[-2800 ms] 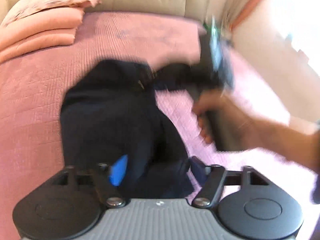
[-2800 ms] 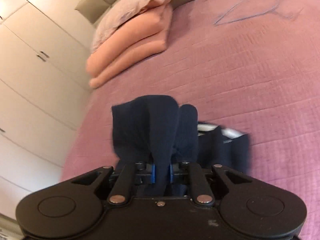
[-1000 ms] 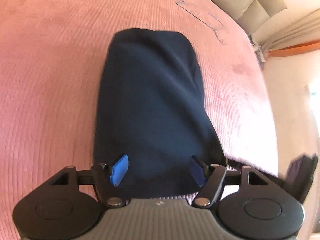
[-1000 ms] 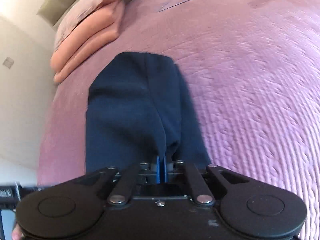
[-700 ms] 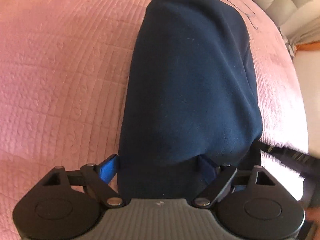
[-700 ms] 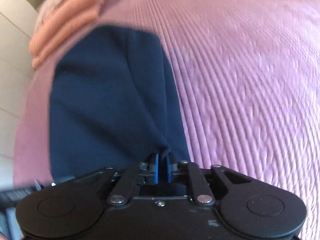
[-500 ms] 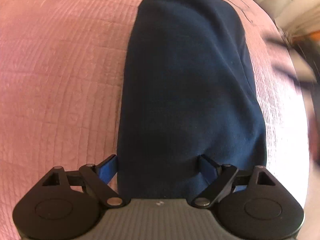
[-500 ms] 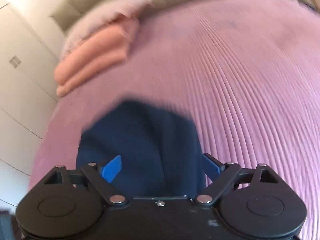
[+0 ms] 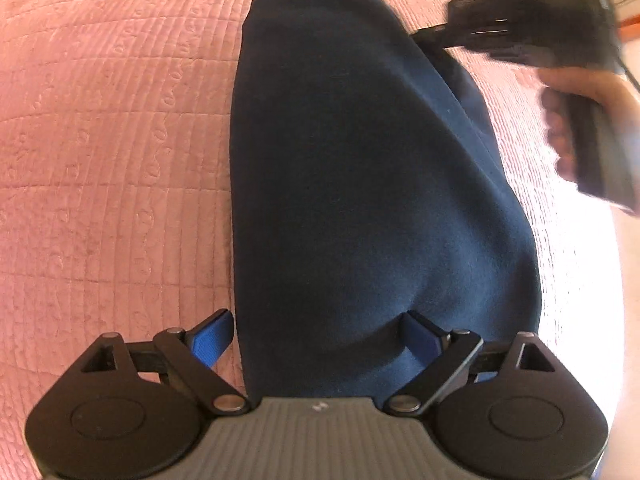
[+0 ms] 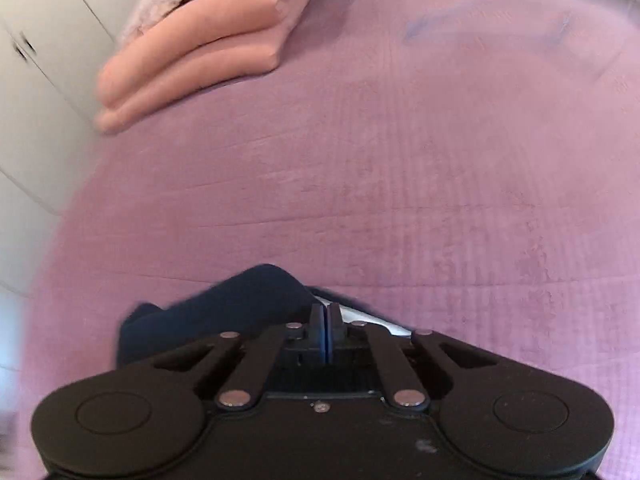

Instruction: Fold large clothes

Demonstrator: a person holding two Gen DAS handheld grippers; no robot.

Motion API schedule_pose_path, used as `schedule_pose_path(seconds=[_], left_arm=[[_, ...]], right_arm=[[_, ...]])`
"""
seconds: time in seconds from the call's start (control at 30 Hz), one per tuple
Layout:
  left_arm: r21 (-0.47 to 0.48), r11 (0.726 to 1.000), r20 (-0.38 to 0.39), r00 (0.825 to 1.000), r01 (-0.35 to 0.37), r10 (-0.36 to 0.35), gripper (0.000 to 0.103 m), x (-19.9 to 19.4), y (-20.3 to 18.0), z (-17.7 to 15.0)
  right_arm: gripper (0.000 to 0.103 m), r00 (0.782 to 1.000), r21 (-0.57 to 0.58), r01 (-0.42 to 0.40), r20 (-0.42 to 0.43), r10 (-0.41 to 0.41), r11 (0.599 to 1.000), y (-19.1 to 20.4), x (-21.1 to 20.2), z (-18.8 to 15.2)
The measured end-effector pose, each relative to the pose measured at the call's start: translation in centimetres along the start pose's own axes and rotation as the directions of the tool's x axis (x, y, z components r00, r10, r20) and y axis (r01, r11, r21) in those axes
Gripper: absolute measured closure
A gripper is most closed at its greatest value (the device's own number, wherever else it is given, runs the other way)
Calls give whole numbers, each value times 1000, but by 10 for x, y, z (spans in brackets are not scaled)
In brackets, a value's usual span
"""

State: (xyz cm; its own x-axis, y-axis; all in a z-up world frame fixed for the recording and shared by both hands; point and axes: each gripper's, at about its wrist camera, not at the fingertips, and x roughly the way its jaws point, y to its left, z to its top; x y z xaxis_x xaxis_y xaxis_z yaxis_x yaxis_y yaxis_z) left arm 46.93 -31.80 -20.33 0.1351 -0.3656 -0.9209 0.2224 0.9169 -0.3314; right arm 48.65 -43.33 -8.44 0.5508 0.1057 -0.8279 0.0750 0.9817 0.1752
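A folded dark navy garment (image 9: 360, 168) lies lengthwise on the pink quilted bedspread (image 9: 112, 128) of the bed, its near end under the left tongs (image 9: 316, 334). Those tongs stand spread wide and have just been opening further; the left blue pad (image 9: 212, 336) sits on the bedspread just beside the garment's edge, while the right pad (image 9: 420, 334) rests on the cloth and dents it, so the garment's near end lies between the pads without being pinched. At the garment's far right edge the right tongs (image 9: 424, 32) appear blurred, held in the person's hand (image 9: 576, 120). In the right wrist view the right tongs (image 10: 325, 330) are pressed together with nothing visibly caught between the pads, and a corner of the navy garment (image 10: 224, 308) with a strip of white lies just below them. Folded peach bedding (image 10: 200, 56) is stacked at the far left of the bed, beside a white wardrobe (image 10: 40, 60)
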Motion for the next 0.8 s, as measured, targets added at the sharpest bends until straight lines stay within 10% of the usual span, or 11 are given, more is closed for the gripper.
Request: schedule_pose_path(seconds=[0.1,0.23,0.37,0.57,0.8], left_arm=[[1,1000,2,1000,-7,7,10,0,-3,1],[-17,999,-24,999,-44,44,0,10,-1,7],[-34,999,-44,999,-18,17,0,12,5,9],[-16,999,-47,998,-41,40,0,11,0,12],[14,998,-67,995,-66,67,0,9,-8,20]], right_arm=[[103,991,-70,106,84,-101,992,-5,-4,5],[103,961,-112,270,-24,-274,956,-27,46,-12],[103,974,68,226,6,-227,972,-65,37,-27],[18,998,217,-62,36,56,974,-82,-2,-28],[18,989,110,-125,-65,132,986,-58,-61,-59]])
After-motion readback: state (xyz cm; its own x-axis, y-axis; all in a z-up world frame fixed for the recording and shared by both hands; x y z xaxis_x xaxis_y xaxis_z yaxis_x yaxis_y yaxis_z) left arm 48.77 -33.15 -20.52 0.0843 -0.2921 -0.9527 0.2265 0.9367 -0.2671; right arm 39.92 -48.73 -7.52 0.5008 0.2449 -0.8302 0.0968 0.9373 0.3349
